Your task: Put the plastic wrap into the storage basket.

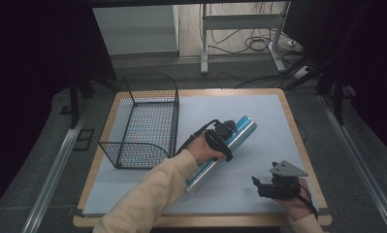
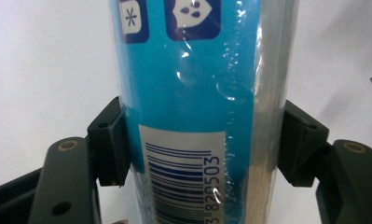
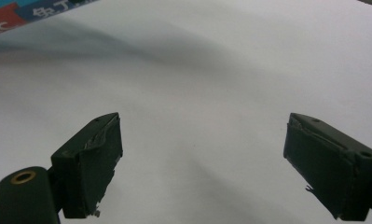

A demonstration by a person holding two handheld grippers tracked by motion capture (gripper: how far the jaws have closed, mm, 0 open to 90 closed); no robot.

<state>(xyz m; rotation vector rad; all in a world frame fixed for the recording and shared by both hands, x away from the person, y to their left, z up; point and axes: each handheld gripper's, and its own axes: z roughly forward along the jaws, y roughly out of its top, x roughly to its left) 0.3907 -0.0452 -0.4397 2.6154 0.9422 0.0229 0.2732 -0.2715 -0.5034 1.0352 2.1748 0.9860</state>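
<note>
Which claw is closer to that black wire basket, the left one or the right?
The left. The left claw is shut on the blue roll just right of the wire basket. The right claw rests open near the table's front right corner, well away from the basket.

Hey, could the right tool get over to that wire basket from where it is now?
Probably not directly. The right tool sits near the front right, and the left tool, clamped on the blue roll, lies between it and the wire basket.

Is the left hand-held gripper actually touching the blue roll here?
Touching. In the left gripper view, the left hand-held gripper has both pads pressed against the sides of the blue roll, with no gap on either side.
</note>
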